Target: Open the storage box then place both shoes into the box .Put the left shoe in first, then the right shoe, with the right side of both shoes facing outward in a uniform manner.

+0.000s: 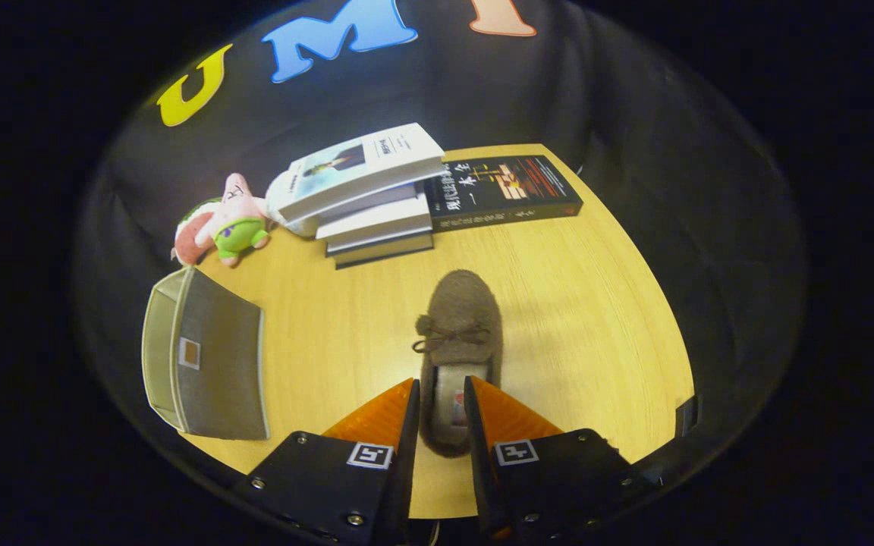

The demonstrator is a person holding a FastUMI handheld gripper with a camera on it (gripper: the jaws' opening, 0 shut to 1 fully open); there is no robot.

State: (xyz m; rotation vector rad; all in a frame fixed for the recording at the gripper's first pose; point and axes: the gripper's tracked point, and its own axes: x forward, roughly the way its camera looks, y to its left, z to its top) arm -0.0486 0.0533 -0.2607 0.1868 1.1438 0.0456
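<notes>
The gripper (441,394) clenched the brown fuzzy bow-tied slipper (458,334) by its heel between both fingers, toe pointing ahead, for carrying.

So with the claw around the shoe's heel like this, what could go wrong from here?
The claw straddles only the heel end of the brown shoe, so the toe may sag or swing on lifting. Whether both fingers press is unclear; it could slip. The storage box stands off to the side, so the carry may brush its wall.
</notes>
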